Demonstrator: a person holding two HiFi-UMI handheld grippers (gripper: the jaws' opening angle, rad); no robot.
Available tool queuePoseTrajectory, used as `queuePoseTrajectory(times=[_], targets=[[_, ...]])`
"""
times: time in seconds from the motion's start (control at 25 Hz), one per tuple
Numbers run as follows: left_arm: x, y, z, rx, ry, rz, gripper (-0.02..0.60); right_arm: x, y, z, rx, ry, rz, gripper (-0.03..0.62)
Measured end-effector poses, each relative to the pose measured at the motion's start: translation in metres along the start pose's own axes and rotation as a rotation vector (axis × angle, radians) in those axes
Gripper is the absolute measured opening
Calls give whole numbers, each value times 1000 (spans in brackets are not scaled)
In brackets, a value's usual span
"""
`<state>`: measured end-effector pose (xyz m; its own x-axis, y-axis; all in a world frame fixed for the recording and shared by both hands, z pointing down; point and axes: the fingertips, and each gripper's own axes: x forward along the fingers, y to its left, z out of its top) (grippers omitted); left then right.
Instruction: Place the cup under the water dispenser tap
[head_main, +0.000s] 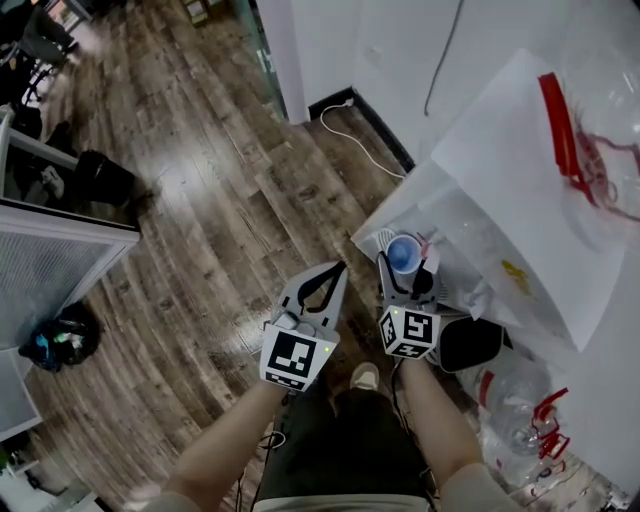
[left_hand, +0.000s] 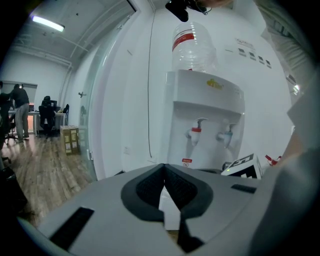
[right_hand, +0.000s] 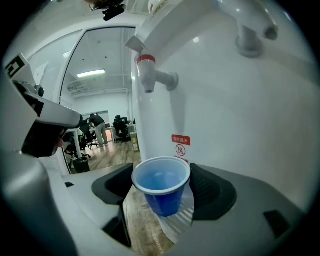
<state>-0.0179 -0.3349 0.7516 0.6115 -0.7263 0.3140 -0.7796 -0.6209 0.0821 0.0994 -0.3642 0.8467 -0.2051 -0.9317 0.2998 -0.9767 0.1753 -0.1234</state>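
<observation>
Head view: I look down into my blue cup (head_main: 404, 252). Its open mouth faces up at me, so its long side runs straight up and down. My right gripper (head_main: 405, 264) holds it close to the front of the white water dispenser (head_main: 520, 170), which fills the picture from 1 to 4 o'clock. My left gripper (head_main: 338, 270) is just beside the cup at 9 o'clock, over the brown wood floor (head_main: 200, 200). The big bottle (head_main: 600, 110) on top is cut off by the edge.

Left gripper view: my jaws are pressed together with nothing in them. The dispenser stands ahead, with a red tap (left_hand: 195, 132) and a blue tap (left_hand: 226, 136). Far off at 9 o'clock are people (left_hand: 20, 110), too small to make out.

Right gripper view: both jaws squeeze the cup's sides. The cup is upright. The red tap is at 12 o'clock, well above it. A silver ribbed tray (right_hand: 181, 220) shows under the cup; I cannot tell if they touch. I cannot tell if there is water inside.
</observation>
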Motion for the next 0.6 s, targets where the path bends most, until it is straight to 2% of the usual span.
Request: queuePoseTrajectory(times=[0.4, 0.48, 0.6], targets=[[-9, -4, 2, -8, 73, -14, 6, -17, 6, -4, 90, 115, 15, 396], [-16, -3, 9, -13, 83, -12, 6, -27, 8, 4, 88, 144, -4, 386], [-27, -4, 24, -25, 95, -11, 6, -42, 11, 18, 86, 190, -28, 324]])
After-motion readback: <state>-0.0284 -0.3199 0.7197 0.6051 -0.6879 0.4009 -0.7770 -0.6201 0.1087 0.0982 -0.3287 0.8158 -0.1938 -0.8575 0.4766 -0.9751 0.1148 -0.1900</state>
